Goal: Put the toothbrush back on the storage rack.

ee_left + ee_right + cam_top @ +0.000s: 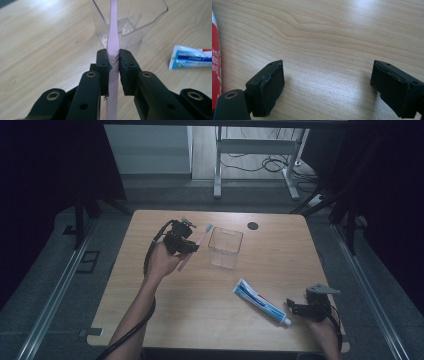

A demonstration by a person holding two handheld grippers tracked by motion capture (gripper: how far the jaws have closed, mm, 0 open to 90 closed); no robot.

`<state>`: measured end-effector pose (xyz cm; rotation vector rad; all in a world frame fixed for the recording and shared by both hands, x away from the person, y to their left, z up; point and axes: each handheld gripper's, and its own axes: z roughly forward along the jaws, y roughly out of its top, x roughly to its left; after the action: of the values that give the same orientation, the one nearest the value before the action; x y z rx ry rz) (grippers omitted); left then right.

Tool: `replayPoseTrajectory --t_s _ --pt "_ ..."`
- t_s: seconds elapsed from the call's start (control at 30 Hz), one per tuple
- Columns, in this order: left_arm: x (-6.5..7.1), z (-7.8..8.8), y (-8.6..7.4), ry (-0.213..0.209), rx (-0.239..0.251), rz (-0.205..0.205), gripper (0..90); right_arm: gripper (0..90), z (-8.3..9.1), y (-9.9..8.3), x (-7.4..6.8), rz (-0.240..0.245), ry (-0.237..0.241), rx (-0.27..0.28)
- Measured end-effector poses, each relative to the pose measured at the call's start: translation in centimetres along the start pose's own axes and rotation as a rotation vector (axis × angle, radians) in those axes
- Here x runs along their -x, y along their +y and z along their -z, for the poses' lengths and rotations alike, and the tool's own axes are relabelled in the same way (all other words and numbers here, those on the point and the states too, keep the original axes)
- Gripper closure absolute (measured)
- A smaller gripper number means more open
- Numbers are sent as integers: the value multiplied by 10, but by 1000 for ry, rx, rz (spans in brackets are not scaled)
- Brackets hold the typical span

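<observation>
The left tool (187, 246) is clamped on a pink toothbrush (196, 246), and in the left gripper view its 2 black jaws press flat against either side of the handle (113, 45) with no gap showing. The handle runs straight up between the jaws: its ribbed lower part passes down between the tool's arms toward the bottom edge of that view, and its smooth upper part rises past the jaw tips in front of the clear plastic cup (130, 22). In the high view the toothbrush is held tilted, its head (209, 227) pointing up and toward the far side of the tabletop (280, 250), just beside the near-left rim of the clear plastic cup (225, 247) without any visible contact. The cup stands upright near the middle of the tabletop. The right tool (299, 309) sits at the near right edge of the tabletop with its jaws spread wide and nothing between them; in the right gripper view bare wood lies between the 2 pads (270, 87). A toothpaste tube (261, 301) lies flat on the tabletop, slanted, with its capped end just beside the right tool and its crimped end toward the cup. In the right gripper view the tube's red side (215, 62) shows at the left edge, outside the left jaw.
</observation>
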<state>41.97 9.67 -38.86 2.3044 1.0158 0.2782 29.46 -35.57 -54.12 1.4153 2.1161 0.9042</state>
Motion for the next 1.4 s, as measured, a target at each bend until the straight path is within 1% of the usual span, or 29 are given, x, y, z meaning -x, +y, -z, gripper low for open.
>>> replayPoseTrajectory --t_s 0.03,0.17,0.2,0.3,0.37,0.53,0.57,0.63,0.77,0.83,0.9,1.0,1.03,1.4 --pt "0 -1 2 3 15 -3 789 114 0 0 0 0 0 0" --pt "0 -3 8 8 47 -7 789 114 0 0 0 1 0 0" --pt "0 -3 8 8 47 -7 789 114 0 0 0 1 0 0" --pt "0 -5 14 14 72 -18 789 114 0 0 0 0 0 0" --pt "0 -6 17 18 91 -18 789 114 0 0 0 0 0 0" --pt "0 -8 24 9 134 -15 789 114 0 0 0 3 3 -1" --pt "0 -9 26 9 146 -9 789 114 0 0 0 3 4 -1" --pt "-1 -10 29 6 156 -12 789 114 0 0 0 4 4 -1" --pt "-1 -11 35 -4 186 -5 789 114 0 0 0 4 4 -1" --pt "-1 -12 36 -1 196 -2 789 114 0 0 0 4 5 -1" --pt "0 -14 41 2 216 -9 789 114 0 0 0 3 5 -1" --pt "0 -16 45 -2 245 -1 789 114 -1 1 0 4 5 -1" --pt "0 -16 45 -2 245 -1 789 114 -1 1 0 4 5 -1" --pt "2 -24 63 7 335 15 789 114 -1 1 0 4 9 -1"
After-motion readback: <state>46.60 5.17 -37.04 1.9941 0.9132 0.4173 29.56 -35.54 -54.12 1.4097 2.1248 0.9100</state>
